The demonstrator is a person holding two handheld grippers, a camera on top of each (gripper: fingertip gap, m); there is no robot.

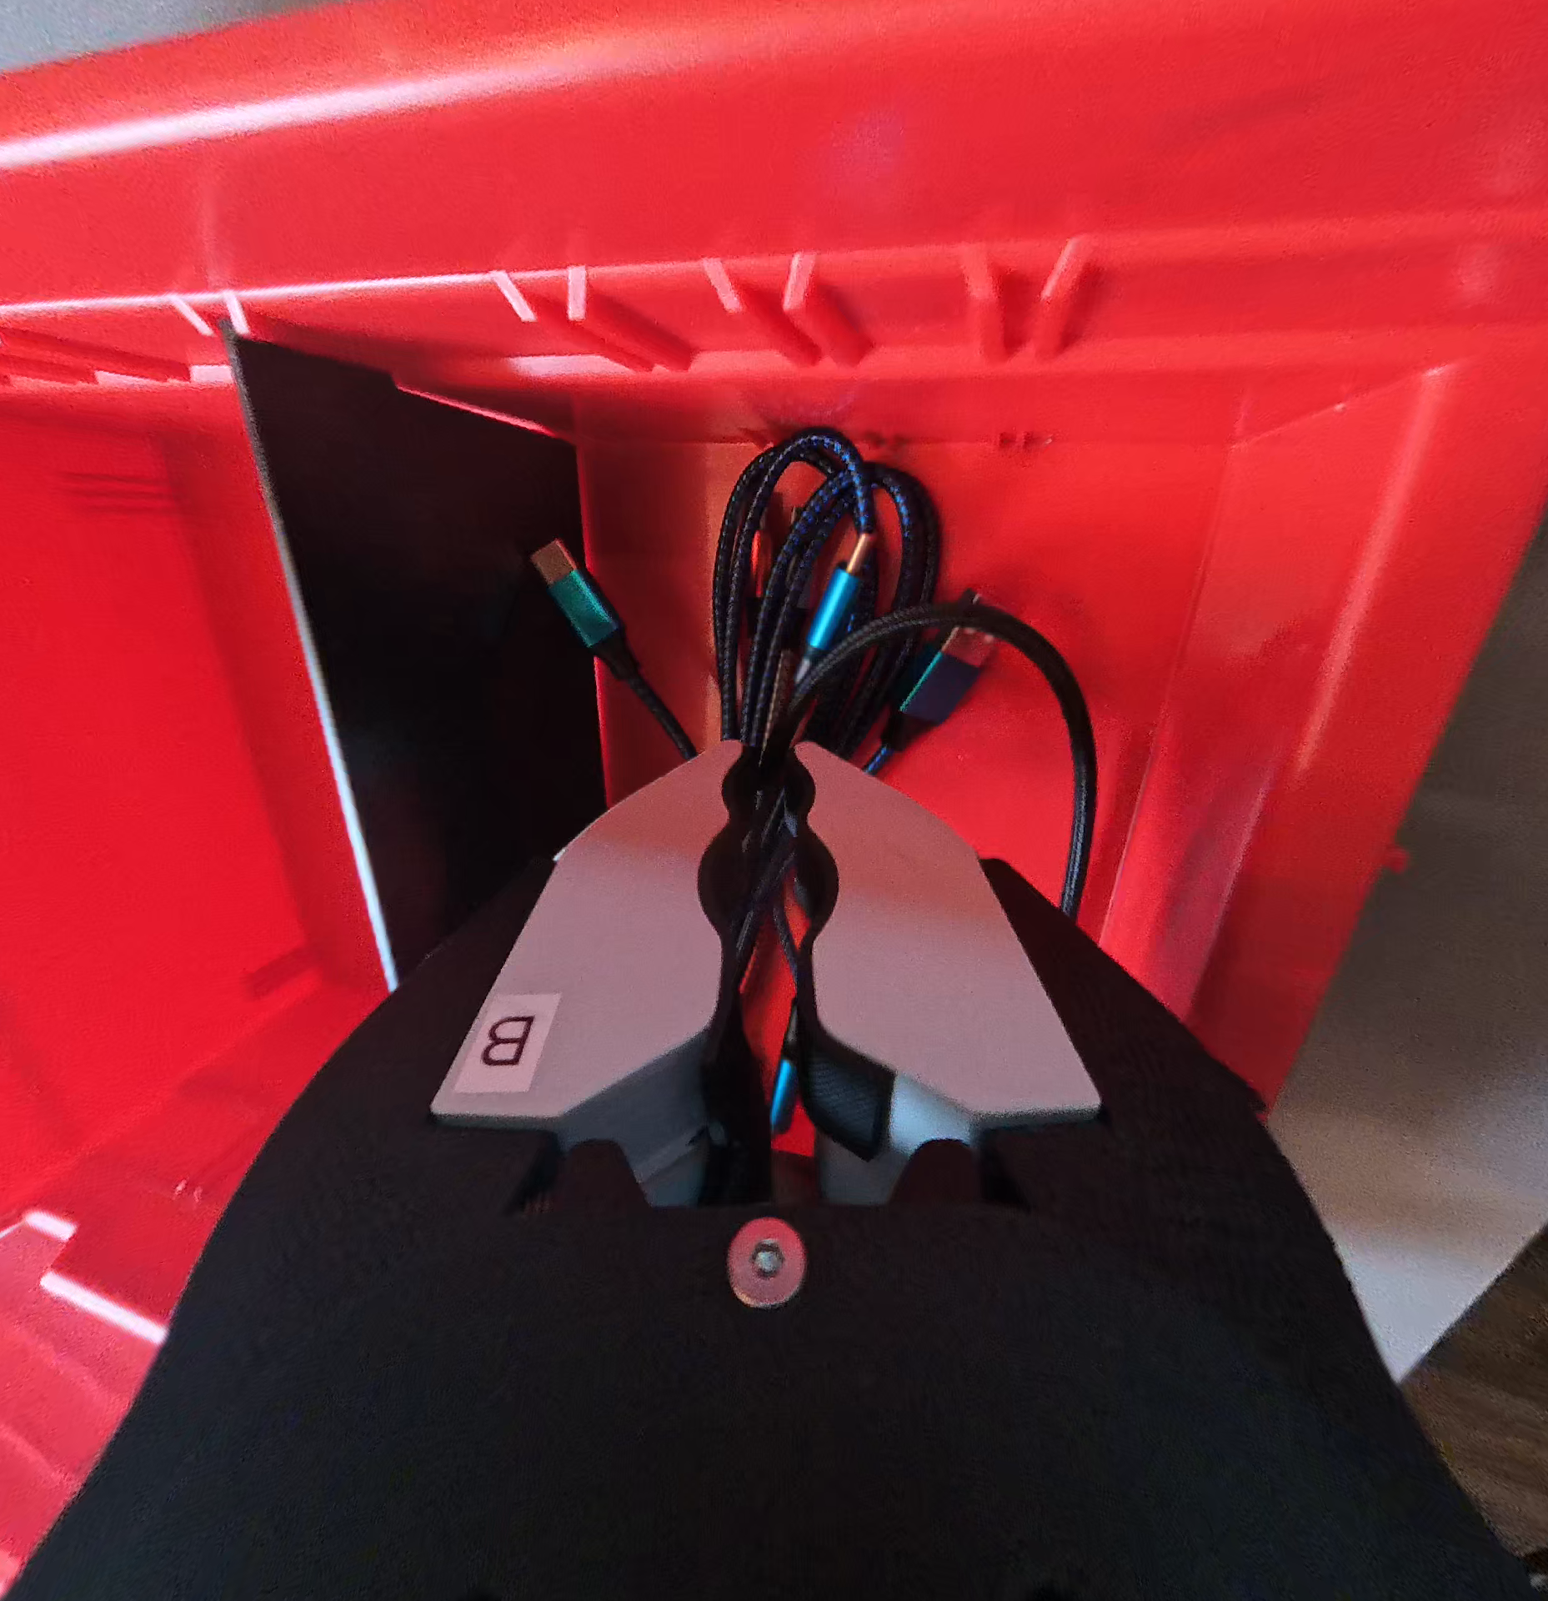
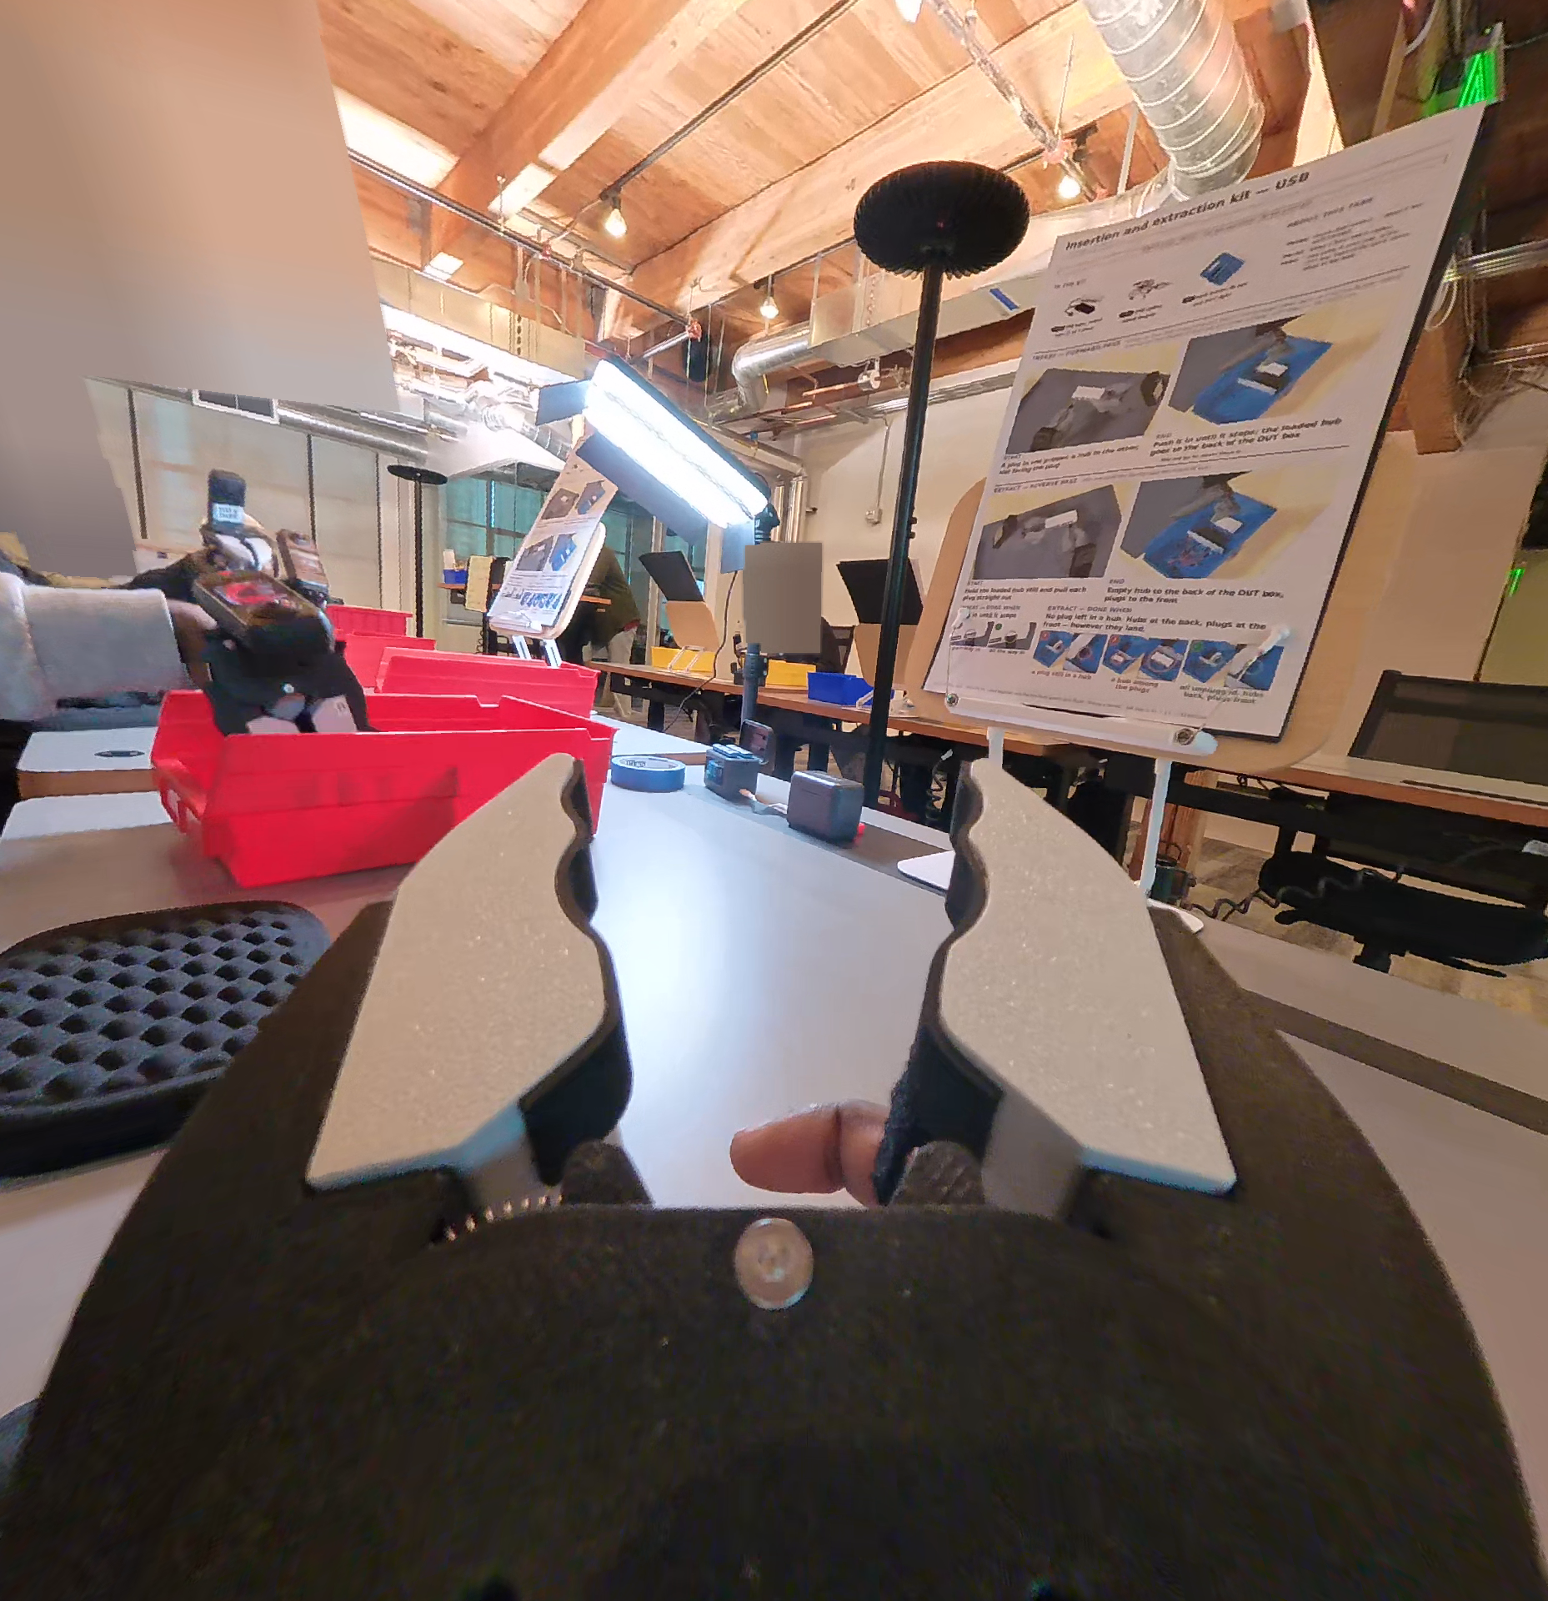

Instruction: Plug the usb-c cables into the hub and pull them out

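My left gripper (image 1: 766, 762) is shut on a bundle of black braided usb-c cables (image 1: 787, 624) with blue and teal plugs, inside a red bin (image 1: 1056, 537). One teal plug (image 1: 575, 606) sticks out to the left, in front of a black divider (image 1: 424, 606). Other plugs hang among the loops against the bin's wall. No hub shows in either view. My right gripper (image 2: 770, 806) is open and empty, low over the grey table (image 2: 753, 953). In the right wrist view the left gripper (image 2: 285, 684) reaches into the red bin (image 2: 363, 797) at far left.
A black perforated foam pad (image 2: 120, 1005) lies at the left. More red bins (image 2: 484, 671) stand behind. A roll of blue tape (image 2: 647, 771), small grey boxes (image 2: 826, 806), a black pole (image 2: 913, 485) and an instruction board on a stand (image 2: 1186, 450) stand further back. There is about 50 cm between the tips of the two grippers.
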